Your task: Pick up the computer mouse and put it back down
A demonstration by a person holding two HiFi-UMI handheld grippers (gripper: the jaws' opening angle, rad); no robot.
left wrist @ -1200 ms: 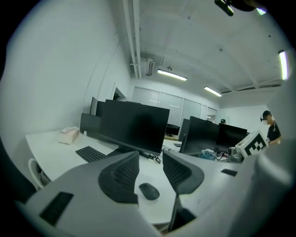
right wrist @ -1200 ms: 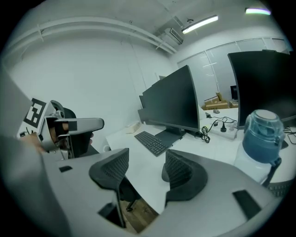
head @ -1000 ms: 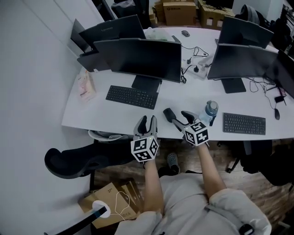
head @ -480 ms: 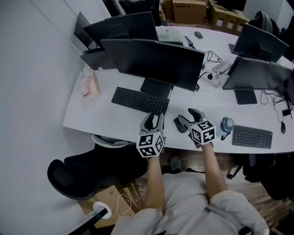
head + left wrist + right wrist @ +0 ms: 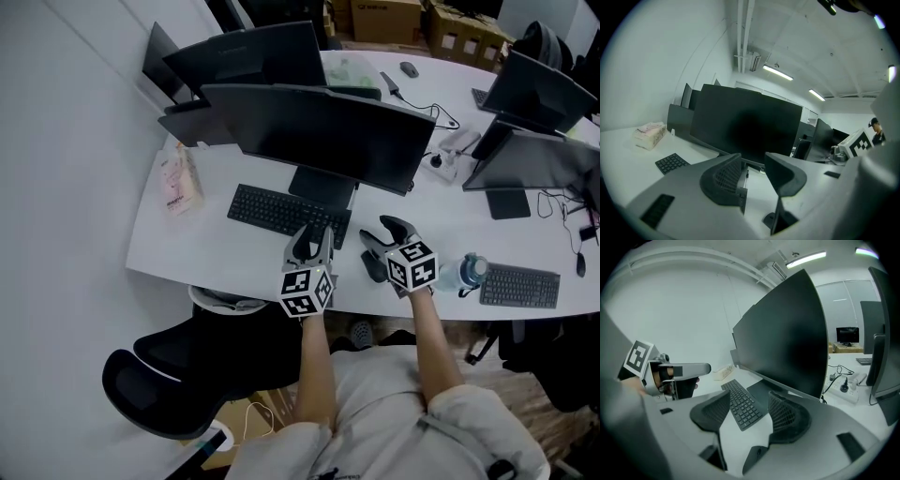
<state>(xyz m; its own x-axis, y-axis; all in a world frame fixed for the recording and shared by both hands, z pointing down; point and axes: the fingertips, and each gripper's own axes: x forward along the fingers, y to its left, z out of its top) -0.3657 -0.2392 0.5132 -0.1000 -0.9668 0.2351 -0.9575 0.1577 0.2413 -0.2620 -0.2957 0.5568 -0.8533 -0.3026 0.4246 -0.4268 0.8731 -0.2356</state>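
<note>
The black computer mouse [image 5: 753,456] lies on the white desk [image 5: 202,248], low between the jaws of my right gripper [image 5: 746,414]. These jaws stand open above it and do not touch it. In the head view the mouse [image 5: 375,270] is a dark shape just under my right gripper [image 5: 382,236], right of the black keyboard [image 5: 286,214]. My left gripper [image 5: 310,240] hovers over the keyboard's near right corner. It is open with nothing between its jaws [image 5: 752,177].
A large dark monitor [image 5: 319,131] stands behind the keyboard. A water bottle [image 5: 466,272] and a second keyboard [image 5: 518,286] sit to the right, a tissue pack [image 5: 176,183] to the left. A black chair [image 5: 187,361] stands below the desk's near edge.
Both grippers have moved forward from the desk's near edge over the desk, toward the keyboard and the monitor. Their jaws look the same.
</note>
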